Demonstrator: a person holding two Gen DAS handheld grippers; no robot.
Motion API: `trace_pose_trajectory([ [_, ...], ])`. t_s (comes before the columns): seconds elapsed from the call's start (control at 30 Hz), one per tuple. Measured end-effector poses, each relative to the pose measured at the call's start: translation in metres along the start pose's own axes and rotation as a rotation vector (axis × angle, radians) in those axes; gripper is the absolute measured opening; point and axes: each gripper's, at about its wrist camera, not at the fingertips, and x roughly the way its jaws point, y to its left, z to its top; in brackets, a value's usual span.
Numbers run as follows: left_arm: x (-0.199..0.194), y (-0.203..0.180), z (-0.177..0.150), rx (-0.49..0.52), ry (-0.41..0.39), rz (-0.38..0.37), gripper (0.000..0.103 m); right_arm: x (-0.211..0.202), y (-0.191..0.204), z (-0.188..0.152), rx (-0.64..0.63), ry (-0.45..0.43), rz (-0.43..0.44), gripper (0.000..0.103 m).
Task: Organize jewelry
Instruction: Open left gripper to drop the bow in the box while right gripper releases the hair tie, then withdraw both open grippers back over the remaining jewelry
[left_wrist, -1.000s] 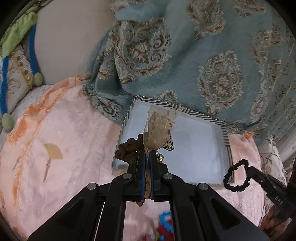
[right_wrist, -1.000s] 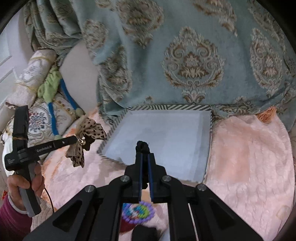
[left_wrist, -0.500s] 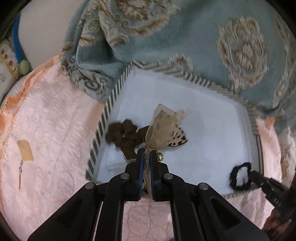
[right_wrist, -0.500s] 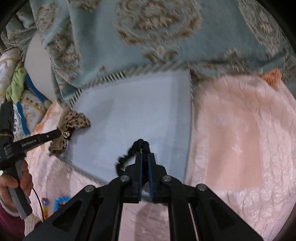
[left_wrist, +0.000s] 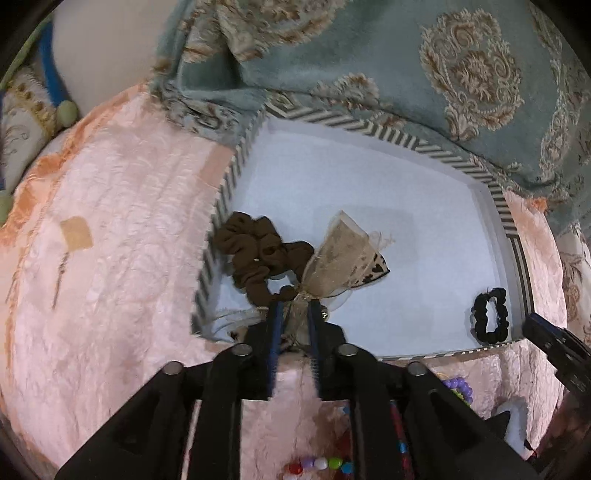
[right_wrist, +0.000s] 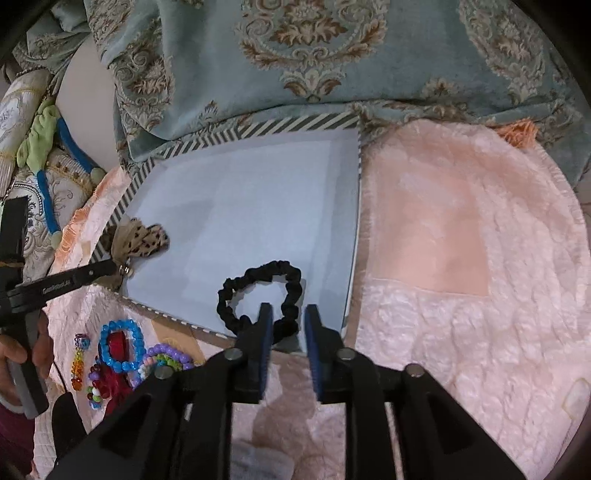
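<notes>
Over the striped tray (right_wrist: 236, 131), the left gripper (left_wrist: 293, 306) fingers are opening around the leopard bow (left_wrist: 347, 258); the right gripper (right_wrist: 286, 314) fingers are opening, straddling the black scrunchie (right_wrist: 258, 295) loosely.

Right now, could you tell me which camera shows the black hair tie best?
The right wrist view: the black hair tie lies large and whole in the tray. The left wrist view shows it small near the edge.

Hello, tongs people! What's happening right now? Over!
Both tongs opening. Right tongs around black scrunchie in striped tray. Left tongs letting go leopard bow. Nothing blocking.
</notes>
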Motion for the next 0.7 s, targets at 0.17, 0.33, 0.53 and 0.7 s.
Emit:
trace_pose_trajectory([
  [0.17,-0.025,0.005,-0.003,-0.040,-0.054,0.010,0.022,-0.035,0.016,-0.004,-0.010,-0.097,0.016,0.045],
  [0.33,-0.057,0.007,-0.020,-0.022,-0.117,0.047,0.022,-0.071,0.031,-0.019,-0.018,-0.188,0.014,0.054],
  [0.53,-0.093,0.015,-0.044,-0.008,-0.176,0.097,0.022,-0.101,0.056,-0.042,-0.068,-0.239,-0.012,0.058],
  [0.7,-0.119,0.018,-0.068,0.003,-0.225,0.121,0.022,-0.118,0.072,-0.060,-0.084,-0.244,-0.008,0.061],
])
